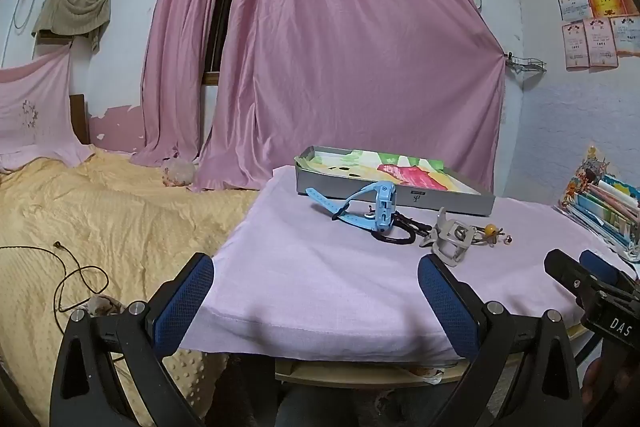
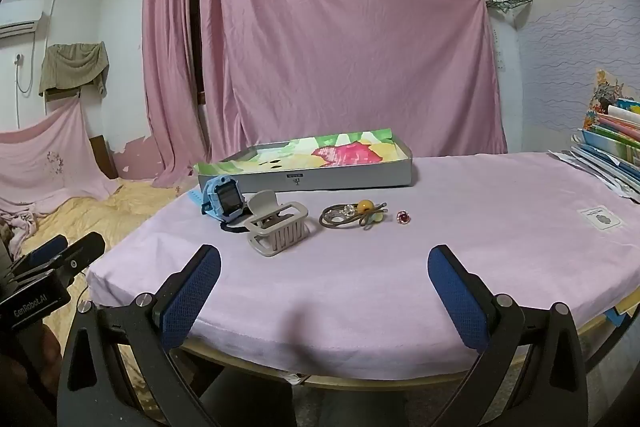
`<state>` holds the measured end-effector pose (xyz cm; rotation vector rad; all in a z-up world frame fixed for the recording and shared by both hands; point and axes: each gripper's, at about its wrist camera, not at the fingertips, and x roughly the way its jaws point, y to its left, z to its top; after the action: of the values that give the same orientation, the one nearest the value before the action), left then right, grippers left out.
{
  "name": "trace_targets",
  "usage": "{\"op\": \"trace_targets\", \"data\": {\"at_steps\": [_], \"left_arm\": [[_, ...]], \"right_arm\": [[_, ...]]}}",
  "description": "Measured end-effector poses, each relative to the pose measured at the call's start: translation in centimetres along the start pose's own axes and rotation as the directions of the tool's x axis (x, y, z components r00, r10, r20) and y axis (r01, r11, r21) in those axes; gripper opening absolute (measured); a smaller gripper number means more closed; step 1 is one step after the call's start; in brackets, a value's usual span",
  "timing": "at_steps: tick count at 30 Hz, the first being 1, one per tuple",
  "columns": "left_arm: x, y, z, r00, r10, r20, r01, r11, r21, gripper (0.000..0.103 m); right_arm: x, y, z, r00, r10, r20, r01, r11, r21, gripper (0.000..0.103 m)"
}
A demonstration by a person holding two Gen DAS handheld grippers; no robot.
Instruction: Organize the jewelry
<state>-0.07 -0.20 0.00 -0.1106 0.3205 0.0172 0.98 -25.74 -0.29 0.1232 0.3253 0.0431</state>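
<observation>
Pink-clothed table [image 2: 480, 227] holds grey tray [image 2: 360, 179] at back, with blue watch [image 2: 222, 201], beige claw clip [image 2: 276, 227], hair ties [image 2: 352, 217] and red ring [image 2: 403, 217] in a left-right row before it, ahead of both empty wide-open grippers, right gripper [image 2: 324, 291] likely nearer than left gripper [image 1: 316, 303].

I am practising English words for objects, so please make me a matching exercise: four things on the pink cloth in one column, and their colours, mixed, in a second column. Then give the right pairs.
Things:
1. watch
2. hair claw clip
3. small bead
4. box, outer wall

Colours:
a. beige
b. grey
c. light blue
d. red

Pairs: 1-c, 2-a, 3-d, 4-b
</observation>
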Motion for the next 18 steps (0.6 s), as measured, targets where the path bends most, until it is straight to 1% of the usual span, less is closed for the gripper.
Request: {"op": "trace_targets", "data": {"at_steps": [4,5,18], "left_arm": [[-0.11,-0.55,-0.09,1.0,0.001,0.0,-0.001,1.0,0.006,0.102],[0.05,0.23,0.02,1.0,-0.005,-0.002,0.005,1.0,-0.013,0.102],[0.06,0.24,0.01,1.0,-0.006,-0.003,0.006,1.0,-0.014,0.102]], "right_arm": [[0.25,0.1,-0.11,1.0,-0.002,-0.006,0.002,1.0,-0.003,0.102],[0.29,0.09,-0.11,1.0,-0.002,-0.006,0.002,1.0,-0.002,0.102],[0.2,0.11,0.01,1.0,-0.001,-0.001,0.001,1.0,-0.002,0.102]]}}
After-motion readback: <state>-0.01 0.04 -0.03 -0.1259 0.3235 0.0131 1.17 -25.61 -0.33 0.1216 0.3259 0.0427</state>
